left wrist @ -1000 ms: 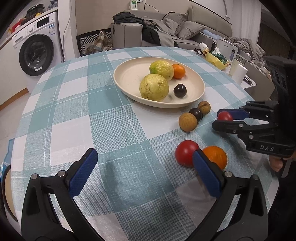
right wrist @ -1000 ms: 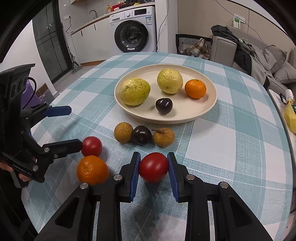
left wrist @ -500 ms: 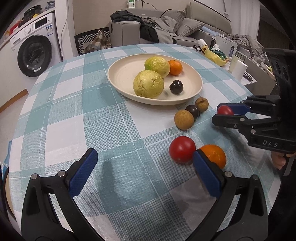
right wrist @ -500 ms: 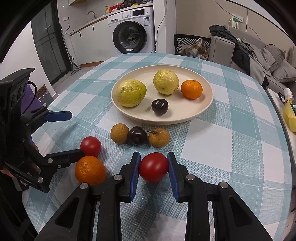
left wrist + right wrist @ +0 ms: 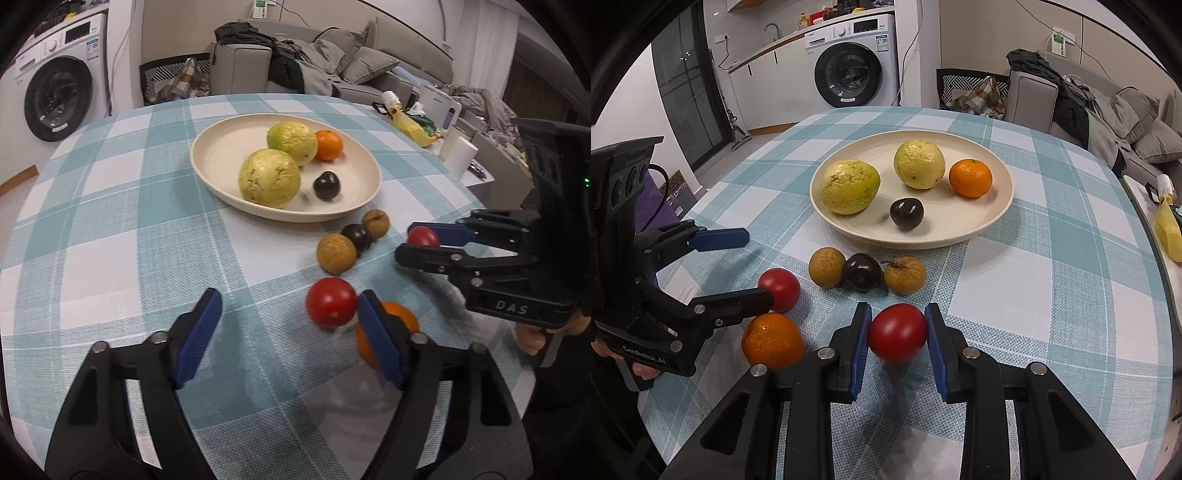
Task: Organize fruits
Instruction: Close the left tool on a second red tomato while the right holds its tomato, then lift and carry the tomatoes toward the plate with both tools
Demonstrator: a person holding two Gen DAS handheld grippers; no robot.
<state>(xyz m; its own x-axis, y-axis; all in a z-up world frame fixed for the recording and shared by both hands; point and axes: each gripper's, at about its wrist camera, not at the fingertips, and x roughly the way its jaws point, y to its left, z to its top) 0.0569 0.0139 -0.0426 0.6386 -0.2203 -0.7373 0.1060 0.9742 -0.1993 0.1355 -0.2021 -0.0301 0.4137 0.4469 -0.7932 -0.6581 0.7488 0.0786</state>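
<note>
Using the right wrist view and taking the cream plate (image 5: 1004, 206) as the landmark, the left tongs (image 5: 757, 266) are reaching in from the far left, in front of the plate's left rim. Their jaws are closing but are standing well apart. The loose tomato (image 5: 779, 288) is lying between them on the checked desk (image 5: 1052, 295), just beside one pad and clear of the other. It is round, with no readable long axis. In the left wrist view a small dot on its skin is facing the camera.

The loose mandarin (image 5: 772, 341) is sitting just in front of that tomato, farther from the plate. Next, three small fruits are lying in a row running parallel to the plate's near rim: a longan (image 5: 826, 267), a dark fruit (image 5: 862, 271) touching it, and a second longan (image 5: 905, 275), whose stem is pointing back toward the plate.

In front of that row, the right tongs (image 5: 897, 310) are clamping the held tomato (image 5: 897, 332). Both blue pads are pressing its sides, and its slightly wider axis is spanning pad to pad.

On the plate, an oval guava (image 5: 849, 186) is lying with its long axis across, beside a rounder guava (image 5: 919, 164), a dark plum-like fruit (image 5: 907, 213) and a plated mandarin (image 5: 970, 177).
</note>
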